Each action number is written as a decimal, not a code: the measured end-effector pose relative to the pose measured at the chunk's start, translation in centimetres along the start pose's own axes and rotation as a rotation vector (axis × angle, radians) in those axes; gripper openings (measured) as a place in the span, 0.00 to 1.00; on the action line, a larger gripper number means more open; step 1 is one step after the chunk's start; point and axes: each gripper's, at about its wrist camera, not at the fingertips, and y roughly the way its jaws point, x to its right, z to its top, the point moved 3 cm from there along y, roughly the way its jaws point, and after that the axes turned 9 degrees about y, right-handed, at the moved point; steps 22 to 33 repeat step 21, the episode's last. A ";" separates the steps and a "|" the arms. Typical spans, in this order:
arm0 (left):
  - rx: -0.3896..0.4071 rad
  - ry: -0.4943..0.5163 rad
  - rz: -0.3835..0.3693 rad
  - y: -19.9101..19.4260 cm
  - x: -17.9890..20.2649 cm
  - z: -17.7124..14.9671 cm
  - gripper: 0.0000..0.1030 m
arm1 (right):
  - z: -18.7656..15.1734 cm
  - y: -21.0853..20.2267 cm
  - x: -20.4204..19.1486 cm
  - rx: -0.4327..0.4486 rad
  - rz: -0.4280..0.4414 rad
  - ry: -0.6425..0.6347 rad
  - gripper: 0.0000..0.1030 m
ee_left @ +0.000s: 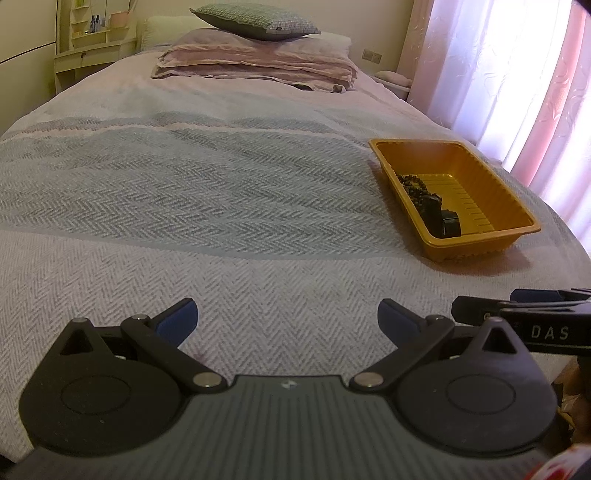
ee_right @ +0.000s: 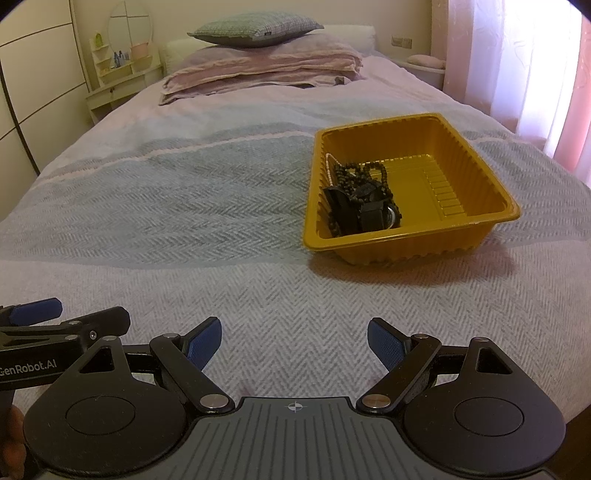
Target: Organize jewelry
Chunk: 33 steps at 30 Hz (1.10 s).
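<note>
A yellow plastic tray [ee_right: 476,181] rests on the bedspread, seen also in the left wrist view as the tray [ee_left: 491,188] at the right. Inside it lies a heap of jewelry [ee_right: 360,201]: a dark bead necklace, a thin pale chain and a black watch. The same jewelry [ee_left: 428,201] shows along the tray's left wall. My left gripper [ee_left: 287,319] stands open over bare cloth, nothing between its blue pads. My right gripper [ee_right: 294,338] is open too, short of the tray, holding nothing. Each gripper's side shows at the edge of the other's view.
The herringbone bedspread [ee_left: 192,206] stretches ahead. Folded pink bedding [ee_right: 266,70] with a grey pillow [ee_right: 255,29] lies at the far end. A small dressing table [ee_right: 118,81] stands far left, and pink curtains [ee_right: 535,74] hang at the right.
</note>
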 end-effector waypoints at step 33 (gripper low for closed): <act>0.021 0.000 -0.015 -0.1 -0.1 0.3 1.00 | 0.2 -0.1 0.0 -0.001 -0.001 -0.001 0.83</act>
